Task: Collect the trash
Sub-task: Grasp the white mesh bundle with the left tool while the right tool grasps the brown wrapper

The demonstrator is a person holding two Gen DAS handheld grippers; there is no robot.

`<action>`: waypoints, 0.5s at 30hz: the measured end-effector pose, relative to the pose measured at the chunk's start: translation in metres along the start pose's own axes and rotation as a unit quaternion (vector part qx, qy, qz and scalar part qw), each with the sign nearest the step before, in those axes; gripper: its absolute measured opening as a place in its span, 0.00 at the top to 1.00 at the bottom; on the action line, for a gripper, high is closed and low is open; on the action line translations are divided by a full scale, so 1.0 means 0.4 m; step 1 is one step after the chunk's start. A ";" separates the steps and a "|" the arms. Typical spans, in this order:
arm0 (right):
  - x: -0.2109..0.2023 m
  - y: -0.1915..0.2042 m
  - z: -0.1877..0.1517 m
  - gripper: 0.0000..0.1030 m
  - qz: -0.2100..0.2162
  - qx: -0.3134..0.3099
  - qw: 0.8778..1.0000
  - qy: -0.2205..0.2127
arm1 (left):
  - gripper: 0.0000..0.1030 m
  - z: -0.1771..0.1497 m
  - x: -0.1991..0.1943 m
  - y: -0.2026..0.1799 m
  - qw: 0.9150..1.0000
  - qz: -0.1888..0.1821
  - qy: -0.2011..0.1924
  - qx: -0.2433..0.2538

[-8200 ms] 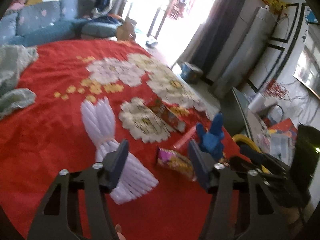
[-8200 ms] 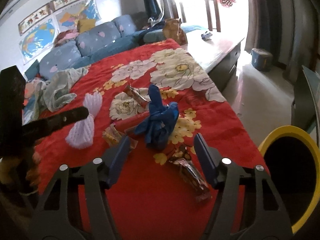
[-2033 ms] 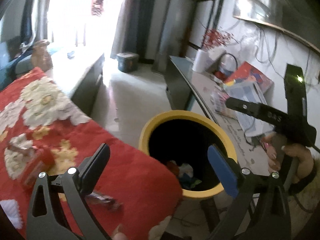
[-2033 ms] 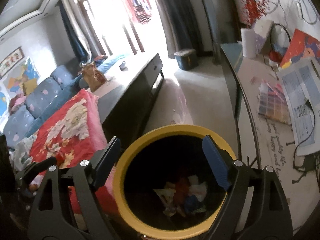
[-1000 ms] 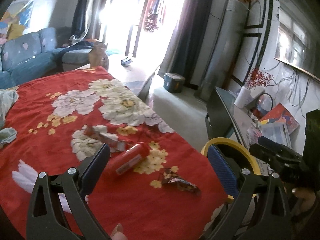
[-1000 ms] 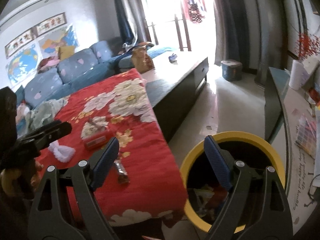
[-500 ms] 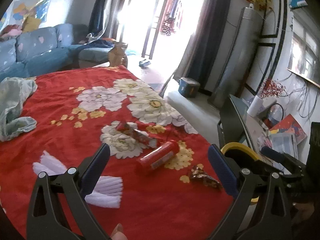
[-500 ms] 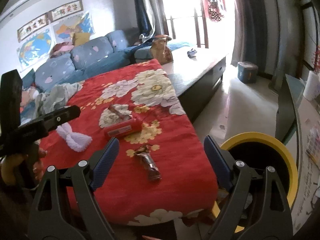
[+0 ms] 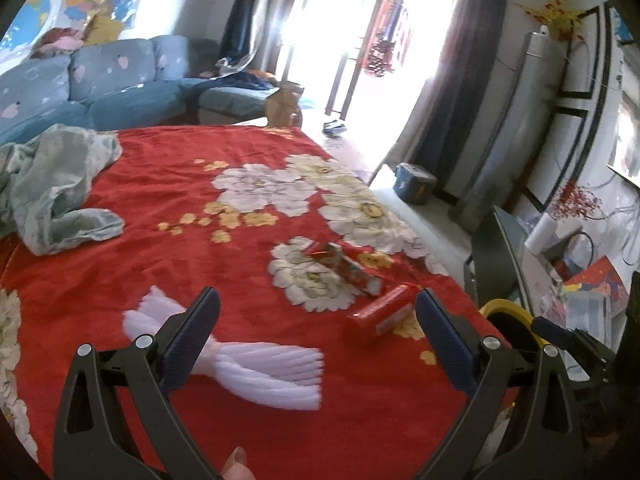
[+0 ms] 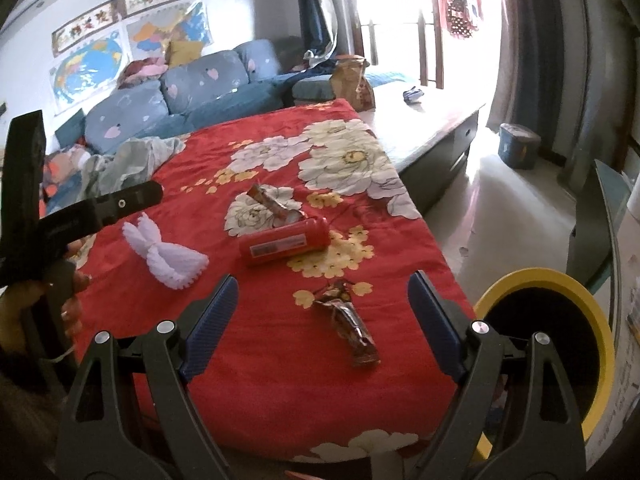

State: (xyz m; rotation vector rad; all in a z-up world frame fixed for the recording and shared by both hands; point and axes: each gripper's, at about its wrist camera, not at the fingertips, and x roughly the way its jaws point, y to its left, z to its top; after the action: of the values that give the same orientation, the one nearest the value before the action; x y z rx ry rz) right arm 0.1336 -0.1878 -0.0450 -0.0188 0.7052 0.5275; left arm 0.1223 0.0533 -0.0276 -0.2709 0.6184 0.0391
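Both grippers are released, fingers wide with nothing between them. The right gripper (image 10: 323, 320) hangs over a dark crinkled wrapper (image 10: 349, 321) near the close edge of the red flowered blanket (image 10: 256, 380). The red can (image 10: 285, 241) lies on its side a bit farther back, another wrapper (image 10: 273, 203) just behind it. The left gripper (image 9: 318, 340) sits above the white foam net (image 9: 256, 364). The yellow bin (image 10: 558, 344) stands off the right side.

You're over a bright red blanket (image 10: 256, 360) printed with big white and yellow flowers. On it you've got a red tube with a white label (image 10: 285, 242), a dark brown shiny wrapper (image 10: 347, 320), a white ribbed foam net (image 9: 256, 364) and a pale green cloth (image 9: 52, 184). Yellow-rimmed black bin (image 10: 560, 280) beside you; blue sofa with pink spots (image 10: 192, 80) behind.
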 end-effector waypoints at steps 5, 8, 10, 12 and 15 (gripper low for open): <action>0.028 0.010 -0.002 0.24 -0.002 -0.010 1.000 0.010 | 0.08 -0.007 0.016 0.049 0.999 0.024 0.014 -0.022; 0.053 0.008 -0.008 0.24 -0.008 -0.014 1.000 0.022 | 0.08 -0.016 0.029 0.075 0.999 0.034 0.022 -0.034; 0.069 0.005 -0.013 0.24 -0.011 -0.014 0.999 0.030 | 0.08 -0.023 0.038 0.091 0.998 0.041 0.029 -0.043; 0.083 0.003 -0.020 0.24 -0.012 -0.013 0.999 0.037 | 0.07 -0.031 0.049 0.110 0.997 0.045 0.037 -0.057; 0.102 -0.002 -0.029 0.24 -0.015 -0.015 0.999 0.047 | 0.07 -0.042 0.063 0.129 0.994 0.052 0.050 -0.079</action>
State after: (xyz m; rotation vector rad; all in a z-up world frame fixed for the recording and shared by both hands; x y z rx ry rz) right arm 0.1528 -0.1721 -0.0792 -0.0820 0.7875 0.5110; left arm 0.1274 0.0976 -0.0677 -0.3952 0.7306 0.1766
